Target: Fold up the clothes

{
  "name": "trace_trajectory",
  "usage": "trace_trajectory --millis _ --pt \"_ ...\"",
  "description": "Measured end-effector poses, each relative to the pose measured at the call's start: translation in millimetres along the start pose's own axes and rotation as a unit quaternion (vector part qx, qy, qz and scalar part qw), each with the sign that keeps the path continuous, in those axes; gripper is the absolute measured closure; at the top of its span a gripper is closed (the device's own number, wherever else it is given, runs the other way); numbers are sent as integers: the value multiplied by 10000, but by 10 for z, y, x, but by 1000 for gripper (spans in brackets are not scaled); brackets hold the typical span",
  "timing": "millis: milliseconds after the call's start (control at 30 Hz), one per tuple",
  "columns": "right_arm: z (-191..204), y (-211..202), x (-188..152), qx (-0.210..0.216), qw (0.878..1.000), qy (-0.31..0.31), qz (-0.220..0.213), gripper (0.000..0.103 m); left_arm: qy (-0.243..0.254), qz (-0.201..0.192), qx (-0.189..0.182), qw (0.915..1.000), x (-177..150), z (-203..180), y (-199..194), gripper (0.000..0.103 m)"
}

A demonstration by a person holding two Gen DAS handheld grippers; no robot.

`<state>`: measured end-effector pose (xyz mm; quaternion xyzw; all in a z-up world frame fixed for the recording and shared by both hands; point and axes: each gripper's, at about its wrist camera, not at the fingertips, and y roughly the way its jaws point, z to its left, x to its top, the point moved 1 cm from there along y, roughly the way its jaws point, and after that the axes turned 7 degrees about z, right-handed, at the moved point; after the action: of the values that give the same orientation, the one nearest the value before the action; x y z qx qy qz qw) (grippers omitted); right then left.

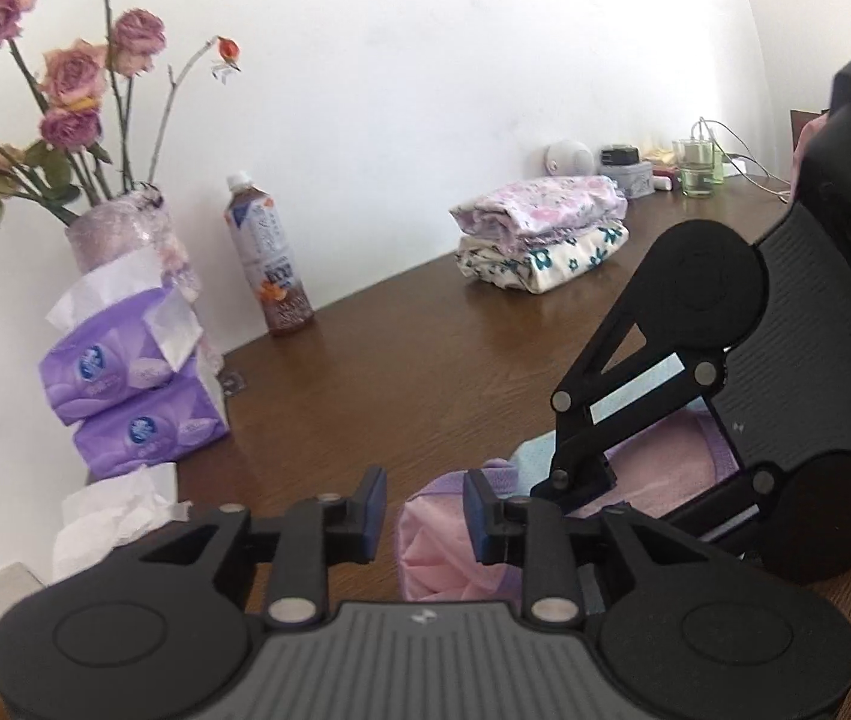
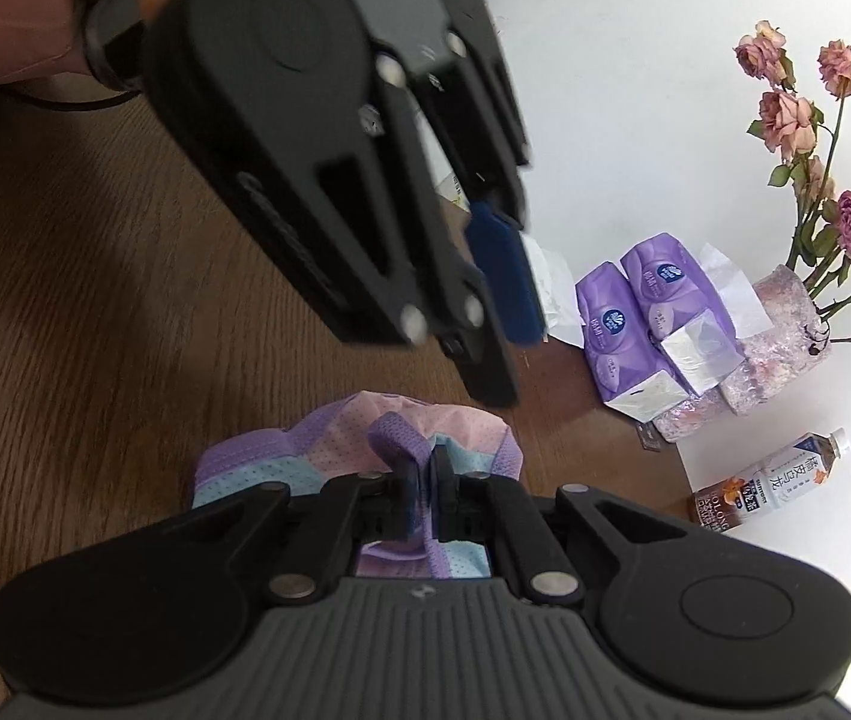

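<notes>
Left wrist view: my left gripper [image 1: 424, 516] has its jaws parted, with bare table showing through the gap and nothing clamped; the right-hand pad sits just beside, possibly touching, the bunched end of the pink and purple garment [image 1: 449, 546], which lies on the brown table [image 1: 365, 372] directly ahead. My right gripper [image 1: 581, 480] comes in from the right with its tip down on the same garment. At the far side of the table, near the wall, a stack of two folded clothes [image 1: 539, 234] rests, the lilac floral piece on top of the white one with teal flowers. I judge those two as finished work. Tissue packs [image 1: 131, 390], a drink bottle [image 1: 269, 264] and a vase of dried roses [image 1: 119, 228] stand at the left, well apart from the work area. Right wrist view: my right gripper [image 2: 422, 495] is closed on a purple strip of the garment [image 2: 305, 456], with the fabric pinched between the pads and rising slightly from the pile. The left gripper [image 2: 485, 312] hangs above and beyond it, blurred, pads not on the cloth. The garment is compacted but still lumpy, so I judge this item partly folded: flattening and stacking it remain.
</notes>
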<state>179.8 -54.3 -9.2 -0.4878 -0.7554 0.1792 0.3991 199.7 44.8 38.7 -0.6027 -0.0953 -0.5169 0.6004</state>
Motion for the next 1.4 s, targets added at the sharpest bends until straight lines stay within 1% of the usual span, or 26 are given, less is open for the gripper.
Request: trace_trajectory --millis 100,133,233,300,333,400,467,500,533,567,600,633,667,733,767,833,900,933,967,1000,1100,1167,1233,1300,1367,1400 --pt "40 -9 -9 49 10000 -20 21 99 -7 192 -120 9997 -38 -14 121 74" --pt "53 -14 -16 67 10000 -16 21 96 -19 235 -151 9996 -54 -14 150 74" --pt "76 -28 -35 130 9999 29 27 95 -62 285 -268 9992 -90 -3 192 74" --pt "71 -58 -50 188 9997 126 26 95 -64 322 -355 9988 -111 -1 213 90" --pt "65 -79 -59 209 9996 183 21 94 -43 354 -349 9988 -122 -8 223 100" --pt "40 -148 -90 237 9991 343 -8 84 -27 417 -296 9987 -149 -13 240 100" --pt "9 -236 -135 268 9981 555 -48 68 -35 477 -211 9986 -180 -10 251 100" --pt "-15 -278 -162 283 9972 685 -52 68 -69 488 -172 9986 -192 0 246 100" --pt "-43 -314 -189 298 9961 824 -44 68 -120 476 -112 9987 -192 19 231 99" --pt "-72 -350 -216 313 9949 963 -35 68 -194 423 -53 9989 -179 35 201 95" --pt "-108 -383 -255 307 9932 1122 -10 68 -282 326 -51 9991 -154 51 164 94" --pt "-149 -404 -302 271 9912 1297 37 68 -319 194 -167 9992 -124 52 120 87" --pt "-188 -414 -351 220 9887 1481 104 68 -356 62 -282 9989 -94 53 77 77" --pt "-254 -419 -455 152 9825 1843 238 68 -327 -122 -553 9979 -10 20 20 64" --pt "-281 -418 -498 145 9792 2002 282 68 -236 -123 -582 9980 30 -25 35 63" --pt "-336 -402 -559 150 9729 2280 352 68 -21 -18 -503 9987 97 -123 129 63" --pt "-404 -364 -594 157 9674 2498 395 68 -11 144 -513 9986 124 -156 257 65" --pt "-433 -345 -601 137 9649 2589 415 68 -40 249 -521 9983 109 -154 316 77" --pt "-456 -327 -601 111 9626 2673 436 68 -69 351 -522 9980 92 -152 370 94" --pt "-486 -311 -622 94 9593 2785 462 68 -103 427 -468 9979 68 -141 392 96" --pt "-603 -255 -744 136 9437 3258 565 68 -425 454 -291 9976 -21 -21 382 96" --pt "-643 -244 -834 145 9331 3532 655 68 -630 449 -309 9965 -67 60 363 95" --pt "-650 -237 -917 136 9261 3698 741 68 -639 511 -281 9963 -107 74 367 92" --pt "-639 -224 -996 151 9219 3784 816 68 -643 576 -263 9959 -136 73 383 89" --pt "-630 -219 -1051 210 9187 3852 846 68 -708 476 -119 9963 -133 77 311 71" --pt "-632 -222 -1073 237 9173 3888 830 68 -739 415 -56 9964 -128 77 270 69"
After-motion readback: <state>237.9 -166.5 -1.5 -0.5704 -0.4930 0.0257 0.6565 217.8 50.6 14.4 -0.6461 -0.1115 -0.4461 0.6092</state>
